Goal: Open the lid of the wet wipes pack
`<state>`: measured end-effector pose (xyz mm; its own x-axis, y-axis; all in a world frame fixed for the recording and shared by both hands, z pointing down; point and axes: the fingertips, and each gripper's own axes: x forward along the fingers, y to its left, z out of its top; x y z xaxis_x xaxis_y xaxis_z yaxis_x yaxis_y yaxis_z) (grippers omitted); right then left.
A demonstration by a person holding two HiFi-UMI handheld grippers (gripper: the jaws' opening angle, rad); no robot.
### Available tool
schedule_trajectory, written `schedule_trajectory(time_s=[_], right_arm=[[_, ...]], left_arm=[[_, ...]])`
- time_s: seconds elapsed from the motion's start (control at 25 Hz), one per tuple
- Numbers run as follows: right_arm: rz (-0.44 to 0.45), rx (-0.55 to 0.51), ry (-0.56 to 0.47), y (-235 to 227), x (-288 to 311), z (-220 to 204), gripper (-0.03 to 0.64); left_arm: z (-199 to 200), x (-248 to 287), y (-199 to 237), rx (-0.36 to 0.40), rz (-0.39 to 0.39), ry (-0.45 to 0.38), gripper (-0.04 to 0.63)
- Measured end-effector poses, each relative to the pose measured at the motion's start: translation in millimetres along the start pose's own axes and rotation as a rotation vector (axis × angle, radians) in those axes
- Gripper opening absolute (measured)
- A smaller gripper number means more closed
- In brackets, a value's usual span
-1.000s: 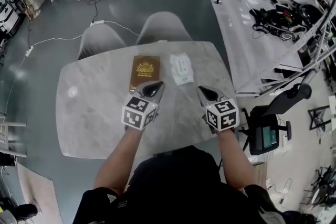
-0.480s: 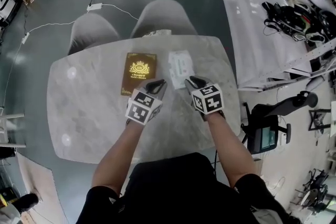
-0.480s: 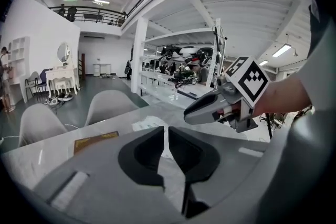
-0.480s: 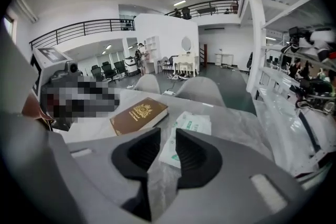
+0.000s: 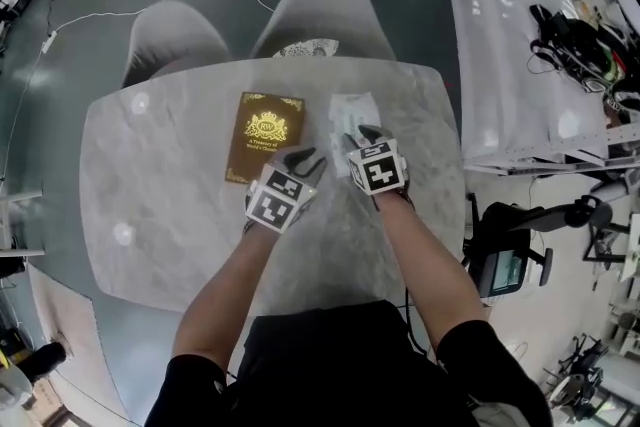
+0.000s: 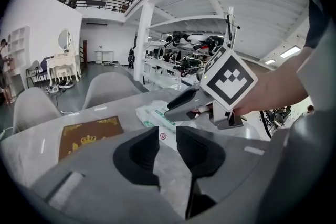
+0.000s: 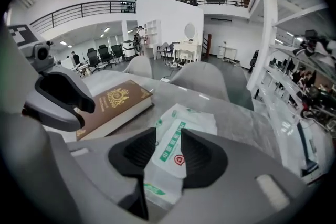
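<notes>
The wet wipes pack (image 5: 347, 113), white with green print, lies flat on the marble table (image 5: 160, 185), right of a brown book (image 5: 265, 133). My right gripper (image 5: 362, 134) hovers over the pack's near end. Its jaws are opening, and in the right gripper view the pack (image 7: 184, 123) shows in the gap of the right gripper (image 7: 169, 139), with the pads not pressing on it. My left gripper (image 5: 305, 159) is just left of the pack, near the book's corner. Its jaws are opening with nothing between them. In the left gripper view the left gripper (image 6: 167, 136) points at the pack (image 6: 152, 114).
Two grey chairs (image 5: 320, 10) (image 5: 165, 45) stand at the table's far side. The book (image 7: 113, 105) lies close beside the pack. White racks with gear (image 5: 530, 25) and a black office chair (image 5: 515, 250) stand on the right. A cable (image 5: 110, 10) runs across the floor.
Both grippers have moved forward and down towards the pack, the right one coming in from the right. Both sets of jaws, shut before, now stand apart.
</notes>
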<state>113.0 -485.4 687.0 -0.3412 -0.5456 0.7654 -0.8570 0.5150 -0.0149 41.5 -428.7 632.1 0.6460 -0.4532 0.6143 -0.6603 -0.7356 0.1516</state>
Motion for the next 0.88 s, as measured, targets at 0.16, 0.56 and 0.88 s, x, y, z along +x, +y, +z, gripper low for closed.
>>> schedule_trajectory(time_s=[0.16,0.56,0.88], right_arm=[[-0.034,-0.016,0.042,-8.0,22.4,-2.2,0.213],[-0.080,-0.078,0.038,-8.7,39.5,-2.0,0.227],[-0.056,-0.119,0.040,2.2,30.7,-10.7,0.163]], left_arm=[[-4.3,8.7,9.8,-0.017,0.002,0.011,0.109],[-14.4,16.8,10.6,-0.042,0.006,0.028,0.109],[-22.9,10.3,7.3,-0.057,0.006,0.033,0.109]])
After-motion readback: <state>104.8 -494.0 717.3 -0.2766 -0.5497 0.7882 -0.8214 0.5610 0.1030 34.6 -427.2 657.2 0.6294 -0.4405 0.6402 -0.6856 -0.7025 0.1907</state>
